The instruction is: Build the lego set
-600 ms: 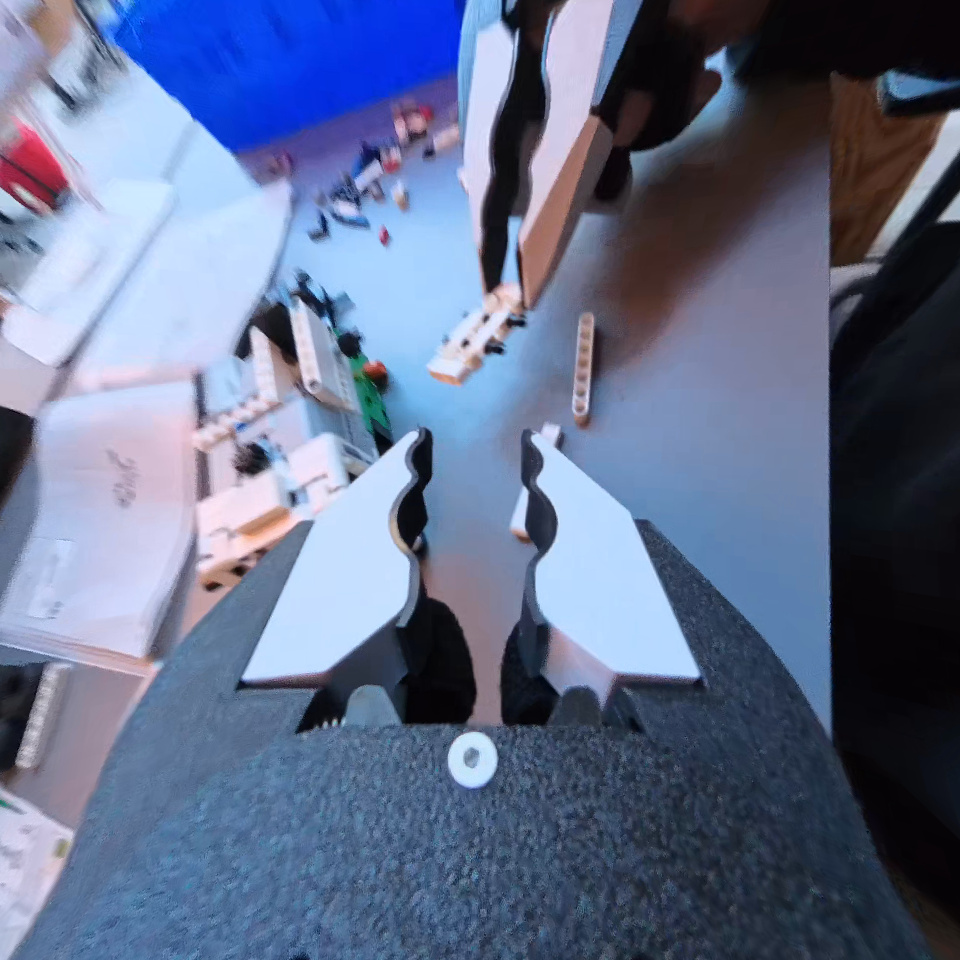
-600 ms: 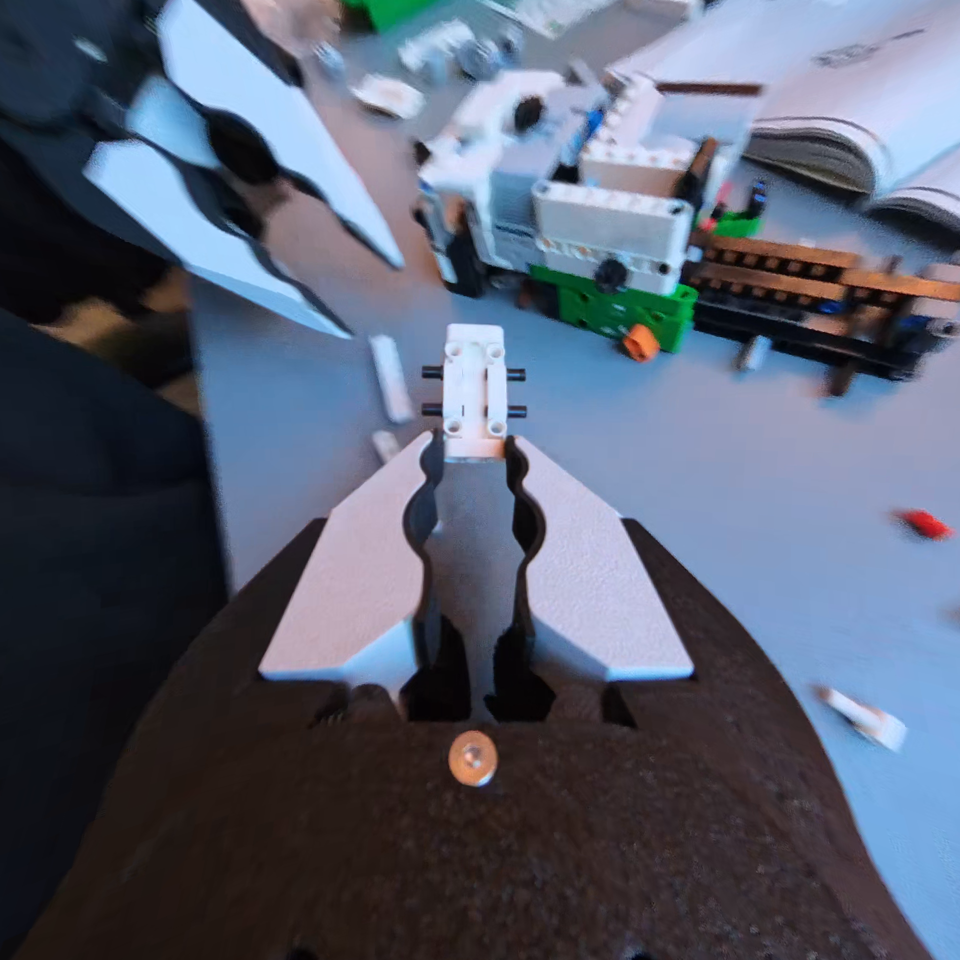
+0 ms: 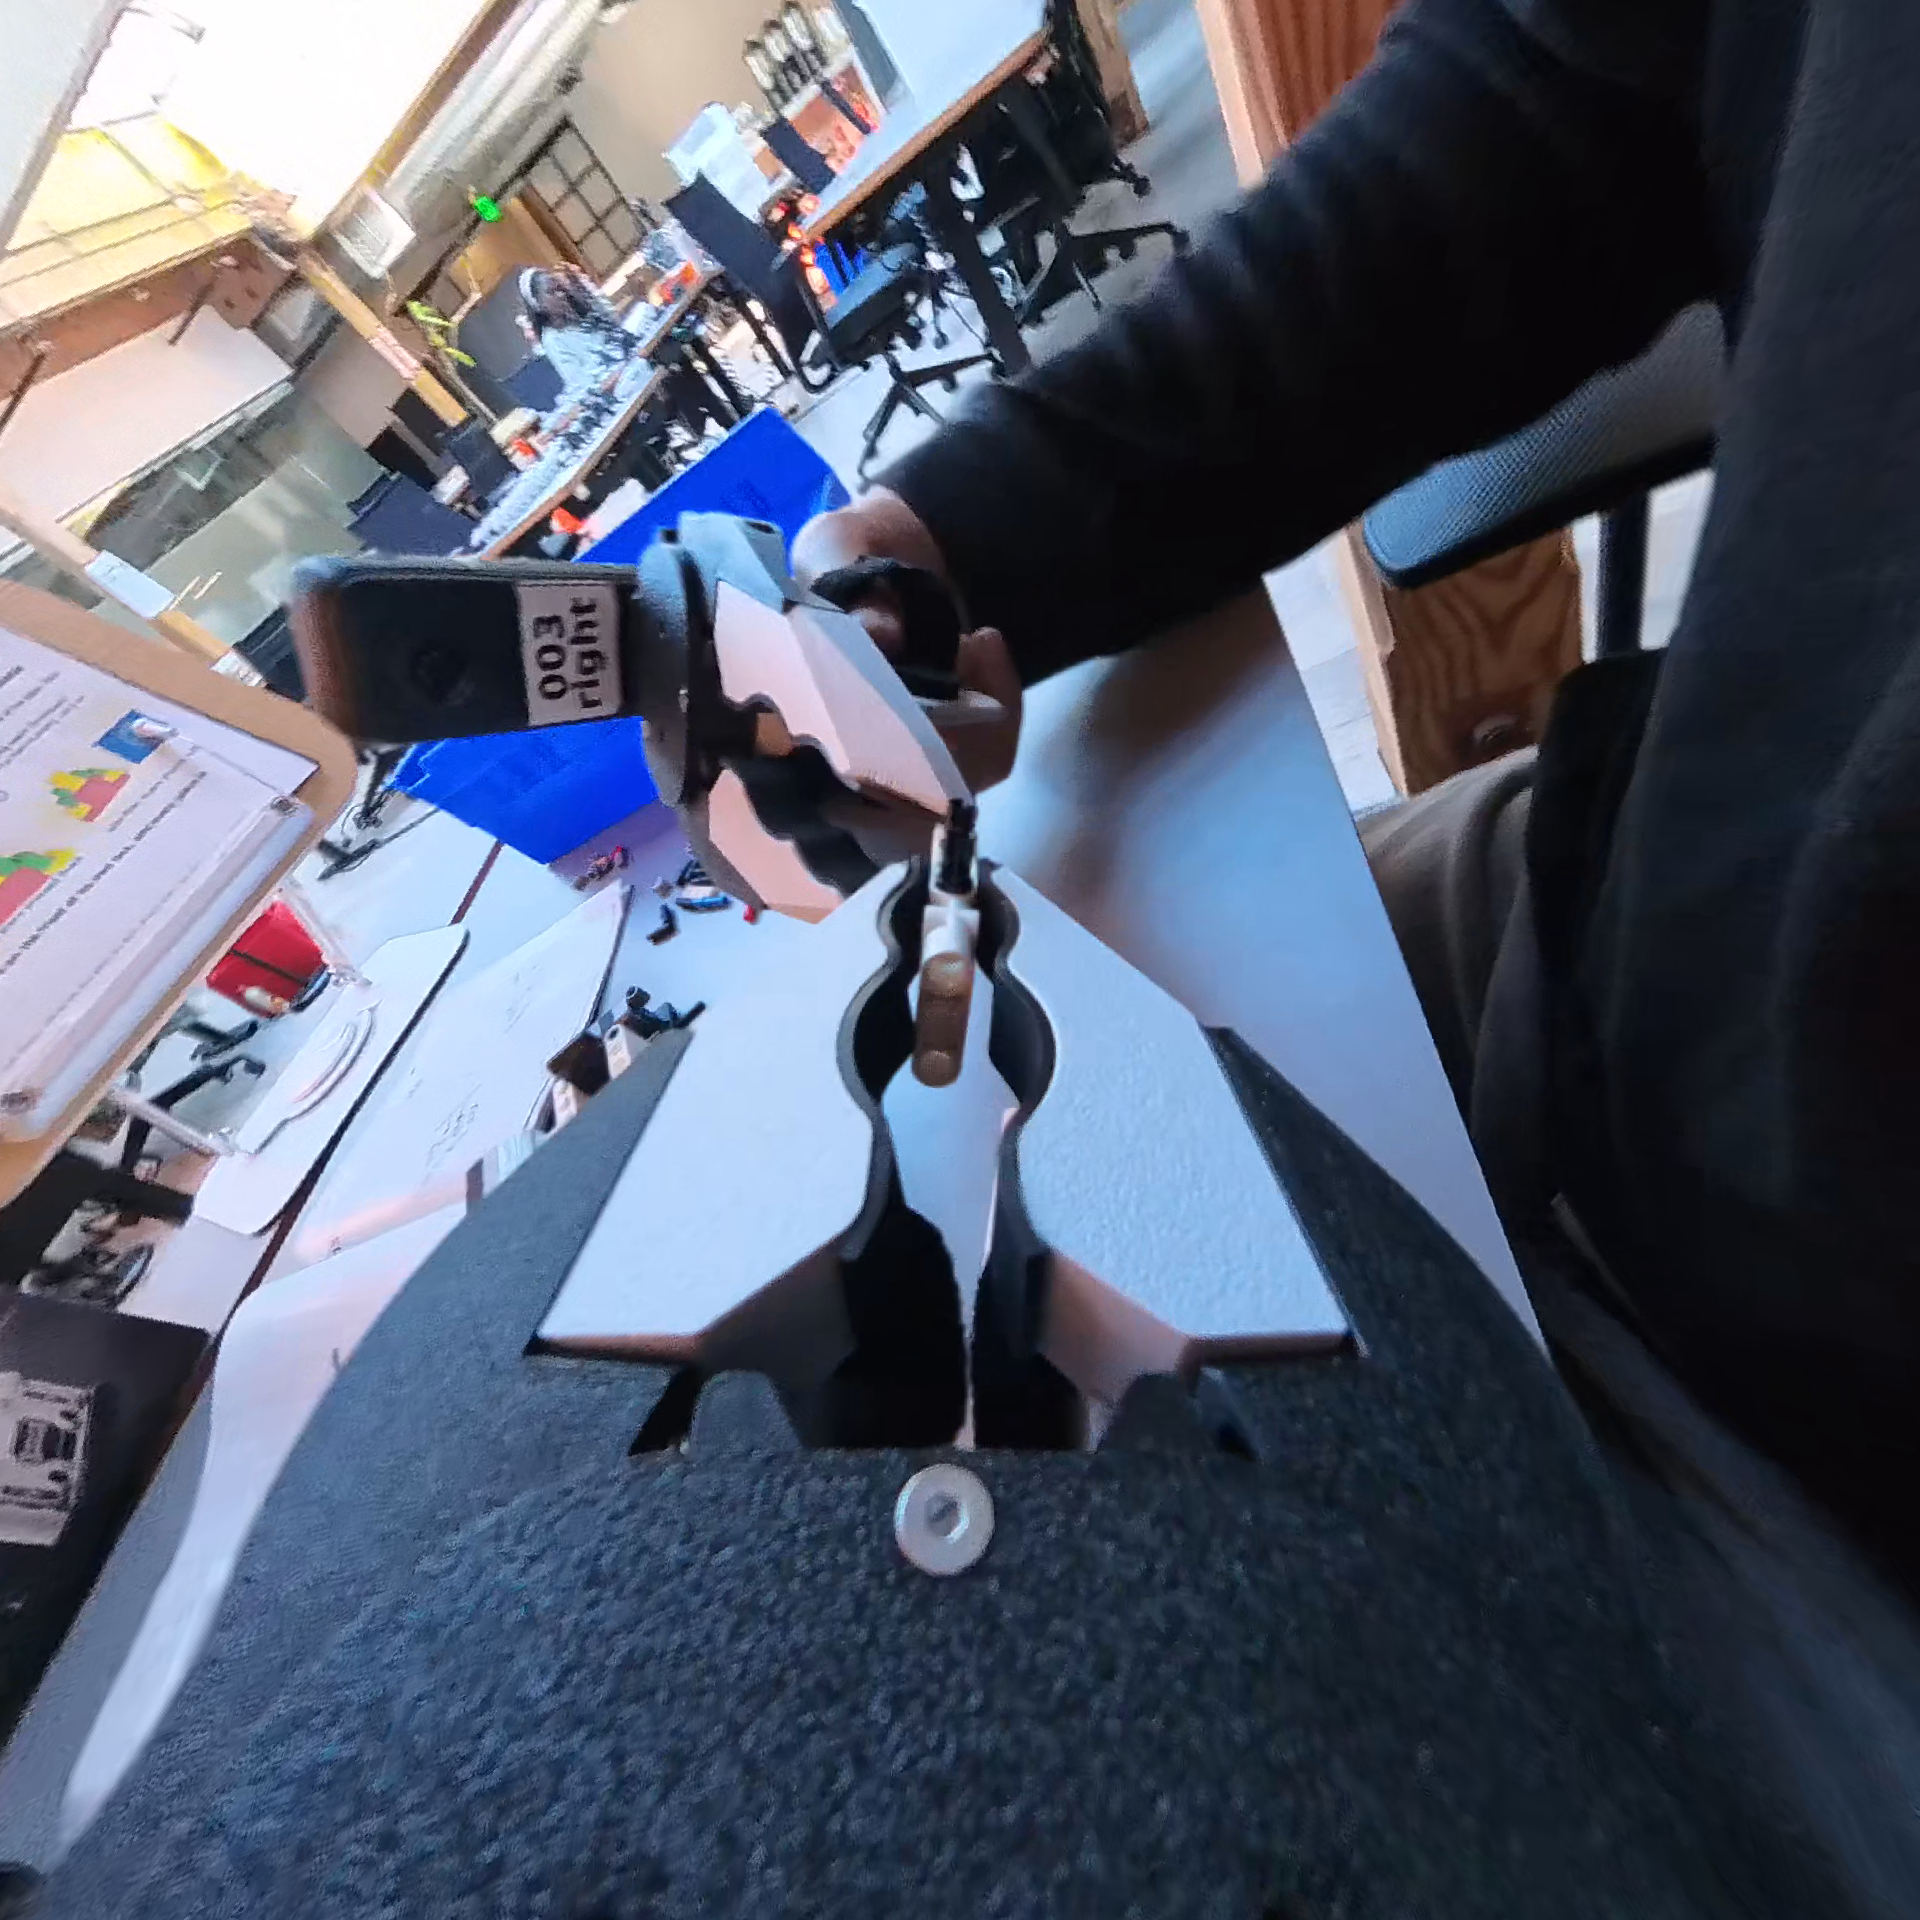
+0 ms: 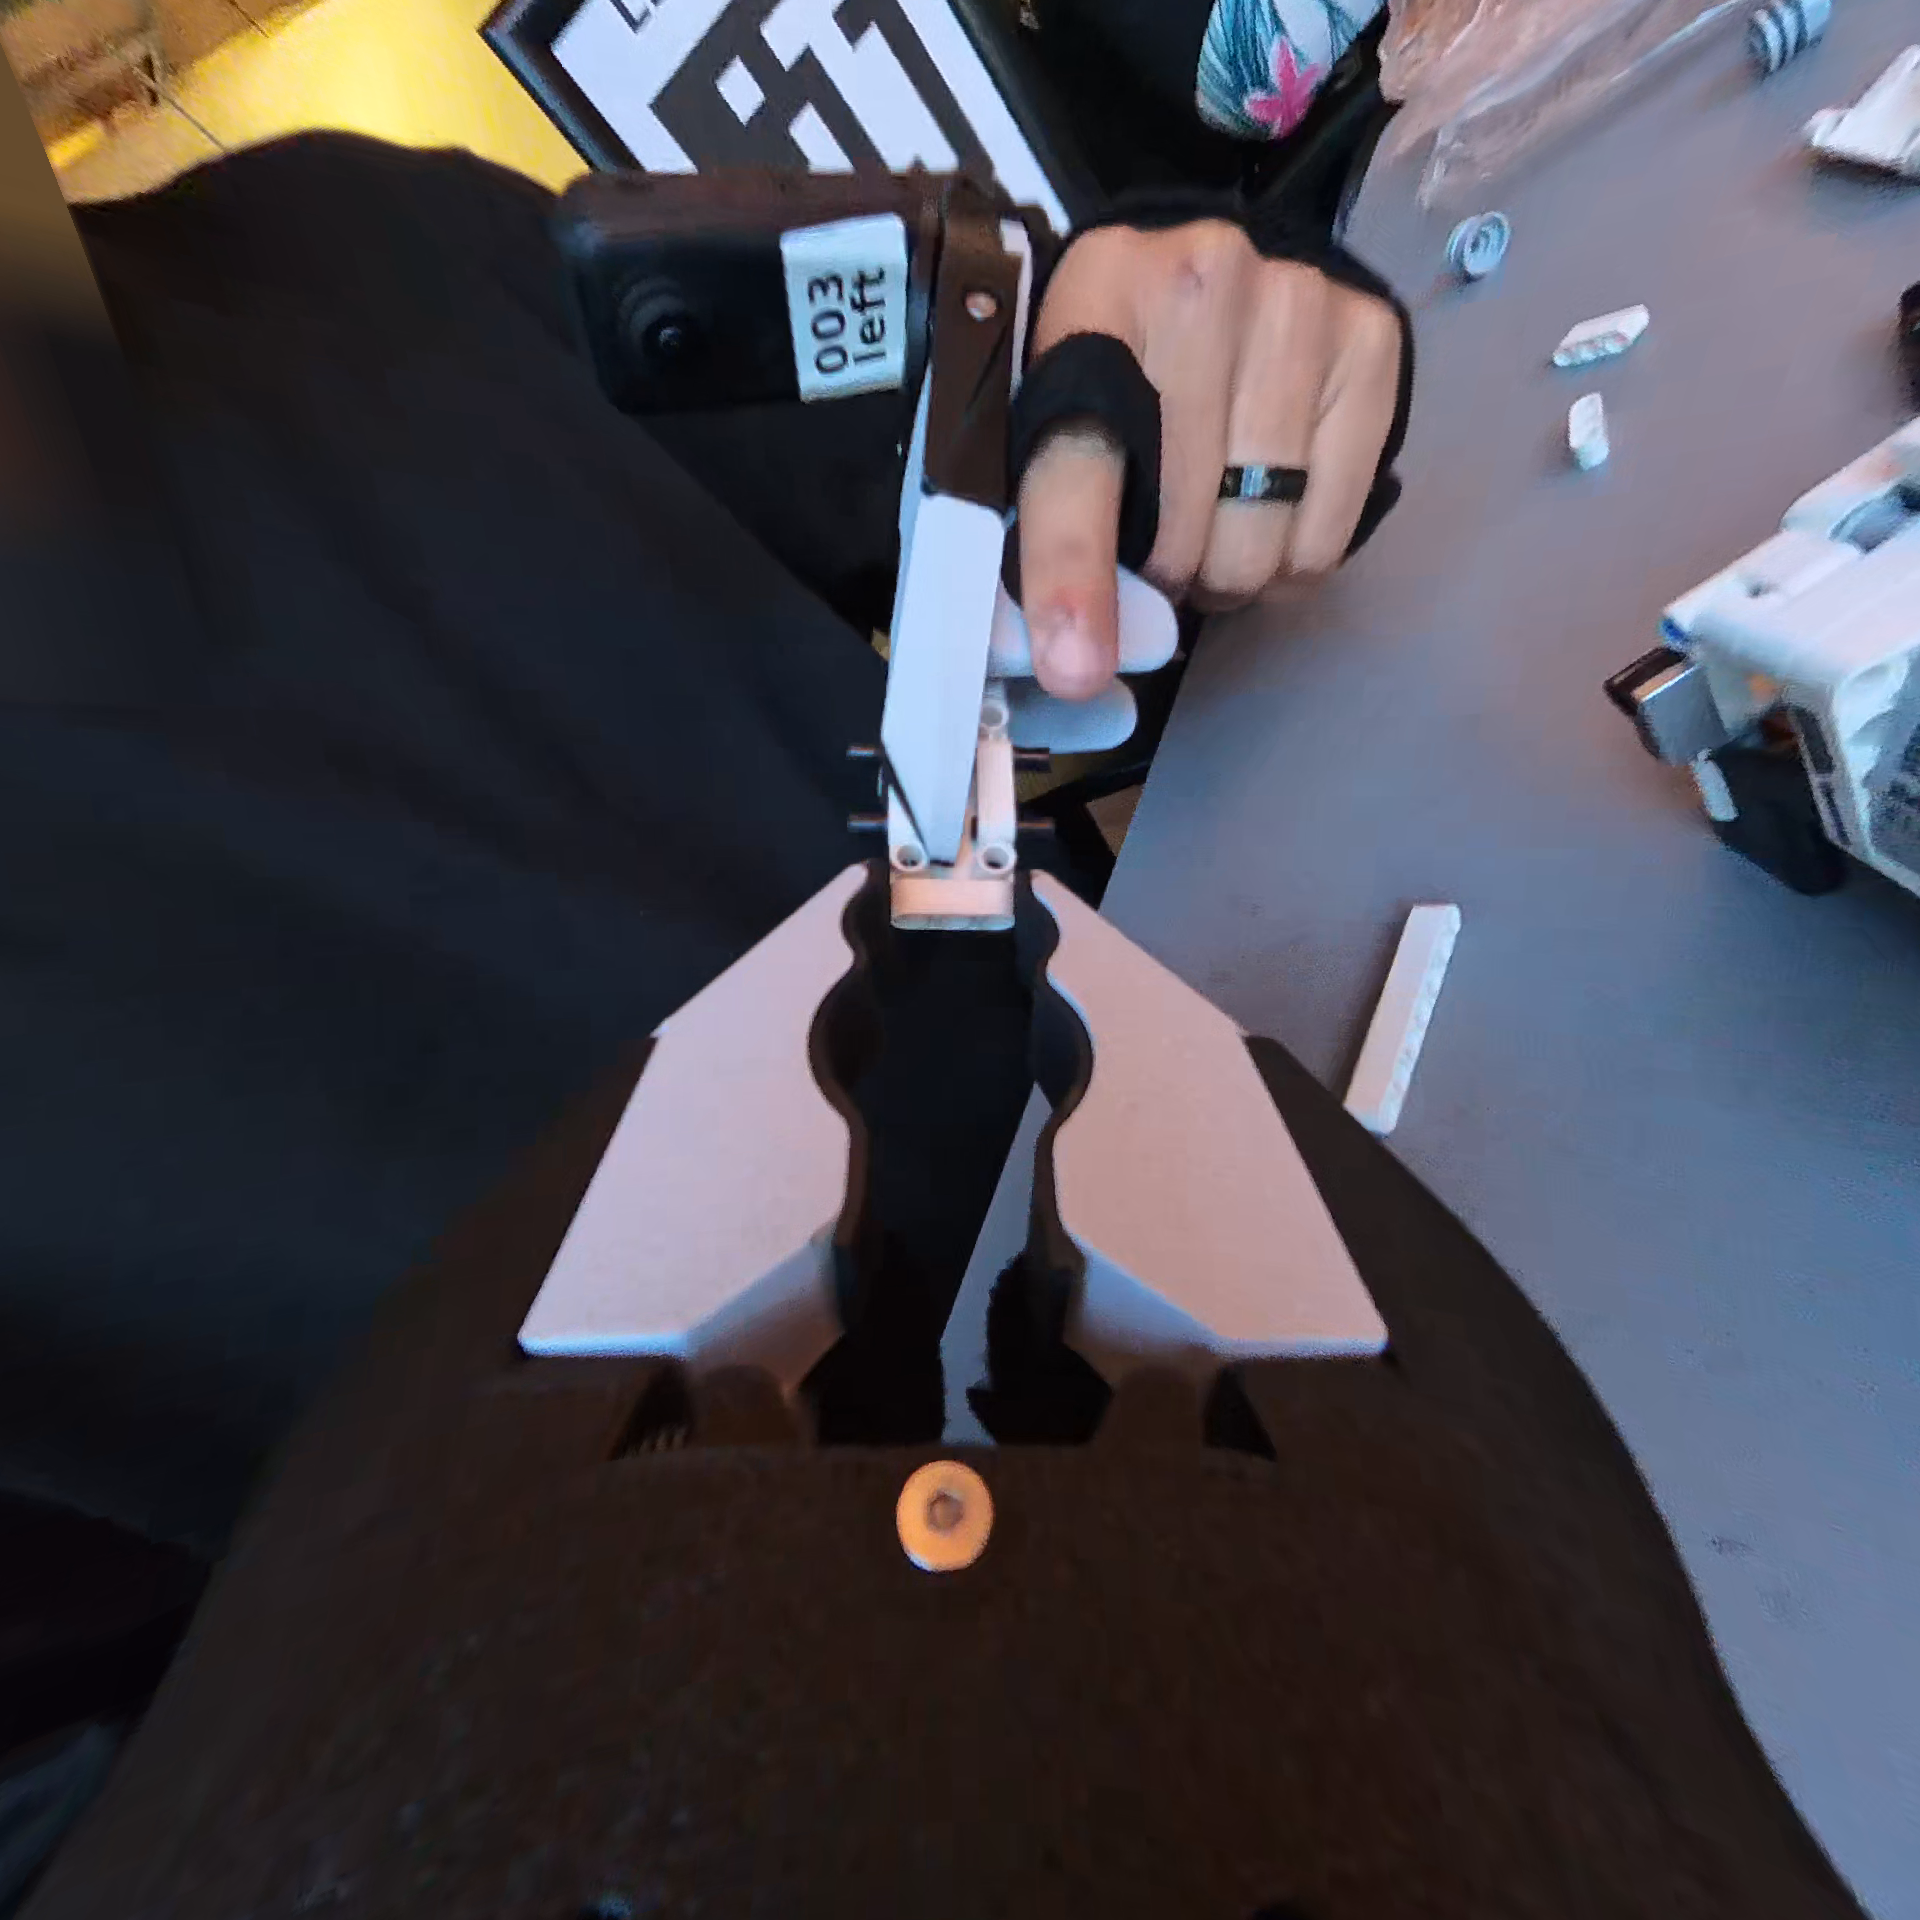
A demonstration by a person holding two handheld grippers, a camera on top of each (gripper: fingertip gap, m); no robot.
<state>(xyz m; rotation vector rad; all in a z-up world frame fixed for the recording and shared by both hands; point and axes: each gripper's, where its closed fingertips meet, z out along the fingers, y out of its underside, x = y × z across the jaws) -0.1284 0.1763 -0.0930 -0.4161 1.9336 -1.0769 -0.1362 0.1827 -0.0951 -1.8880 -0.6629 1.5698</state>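
Item: white pinned Lego frame [image 4: 951, 831], held aloft off the desk [image 4: 1558, 1143] edge, clamped endwise in right tool [image 4: 951, 904]; long axis points away. Left tool [image 3: 951, 914] closed on its far end, tip-to-tip.

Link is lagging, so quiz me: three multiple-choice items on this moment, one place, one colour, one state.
1. Where lies the loose white beam? A. on the table, right of the right claw; B. inside a box; C. on the floor.
2. What colour are the pins of the white piece? A. red; B. black; C. green.
3. The right claw is: A. open, empty; B. shut on the white piece; C. out of view.
Answers: 1 A, it rests flat on grey tabletop; 2 B, dark stubs each side; 3 B, fingertips pinch the piece's end.
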